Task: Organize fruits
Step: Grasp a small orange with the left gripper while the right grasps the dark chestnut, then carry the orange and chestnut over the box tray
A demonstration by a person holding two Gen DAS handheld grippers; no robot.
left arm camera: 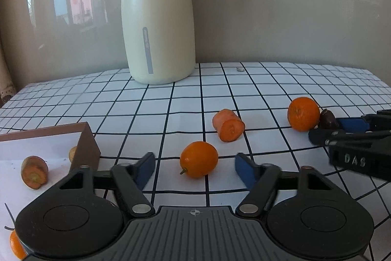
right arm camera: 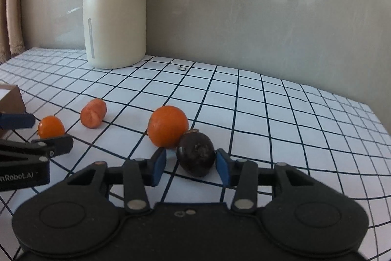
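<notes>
My left gripper (left arm camera: 195, 166) is open with a small orange kumquat (left arm camera: 199, 159) lying on the table between its blue pads. A carrot chunk (left arm camera: 228, 125) and a mandarin (left arm camera: 303, 114) lie beyond. My right gripper (right arm camera: 191, 163) is open around a dark purple fruit (right arm camera: 196, 154) that rests against the mandarin (right arm camera: 168, 126); the right pad is close to it, the left stands apart. The kumquat (right arm camera: 50, 127) and carrot chunk (right arm camera: 93, 113) show at the left of the right wrist view. A brown box (left arm camera: 84, 146) at the left holds a carrot piece (left arm camera: 34, 171).
A tall cream thermos jug (left arm camera: 157, 18) stands at the back of the checkered tablecloth (left arm camera: 171, 99), near the wall. A small metal bit (left arm camera: 239, 69) lies behind. Another orange fruit (left arm camera: 16, 245) shows at the lower left edge. The table edge runs at the right (right arm camera: 376, 114).
</notes>
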